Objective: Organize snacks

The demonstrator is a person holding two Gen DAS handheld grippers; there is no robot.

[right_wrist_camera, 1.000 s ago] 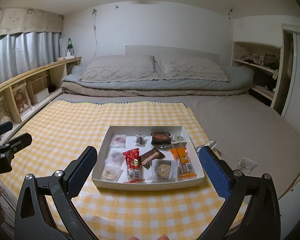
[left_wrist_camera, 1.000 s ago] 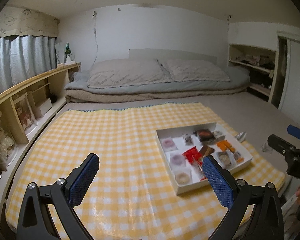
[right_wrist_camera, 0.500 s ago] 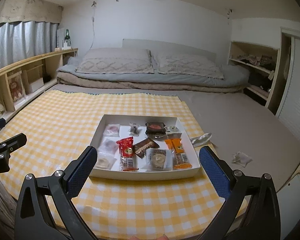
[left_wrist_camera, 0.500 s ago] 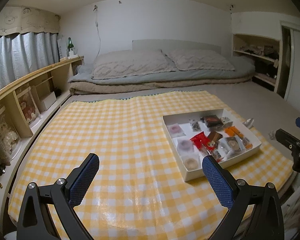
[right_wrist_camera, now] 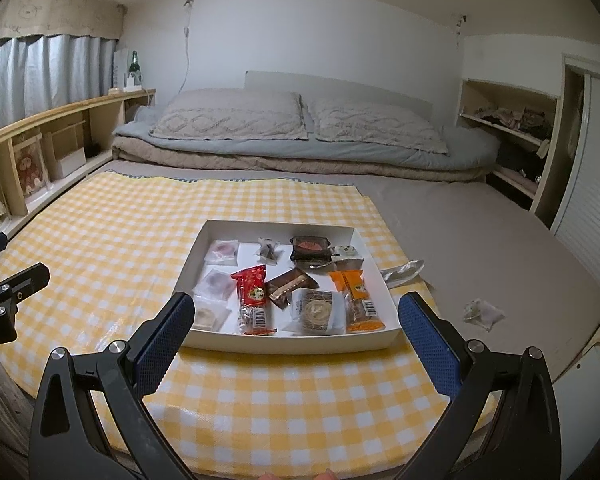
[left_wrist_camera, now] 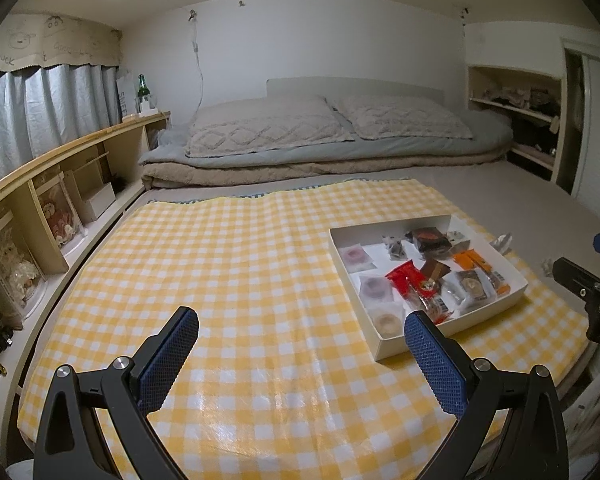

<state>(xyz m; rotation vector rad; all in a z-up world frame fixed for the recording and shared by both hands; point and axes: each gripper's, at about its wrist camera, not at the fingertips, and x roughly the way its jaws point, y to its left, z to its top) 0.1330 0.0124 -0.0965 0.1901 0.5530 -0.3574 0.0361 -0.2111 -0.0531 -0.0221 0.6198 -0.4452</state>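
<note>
Both tongs [right_wrist_camera: 292, 312] agape, empty — snack tray [right_wrist_camera: 204, 240] ahead

i see the tray [right_wrist_camera: 376, 345] on the cloth [right_wrist_camera: 100, 240], toward its right edge. snack packets [right_wrist_camera: 254, 294] lie in the tray. pillows [right_wrist_camera: 232, 120] sit behind the tray; a crumpled wrapper [right_wrist_camera: 482, 312] lies right of it.

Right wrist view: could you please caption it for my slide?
Open right gripper poised over a white tray of wrapped snacks on yellow checked cloth.
</note>
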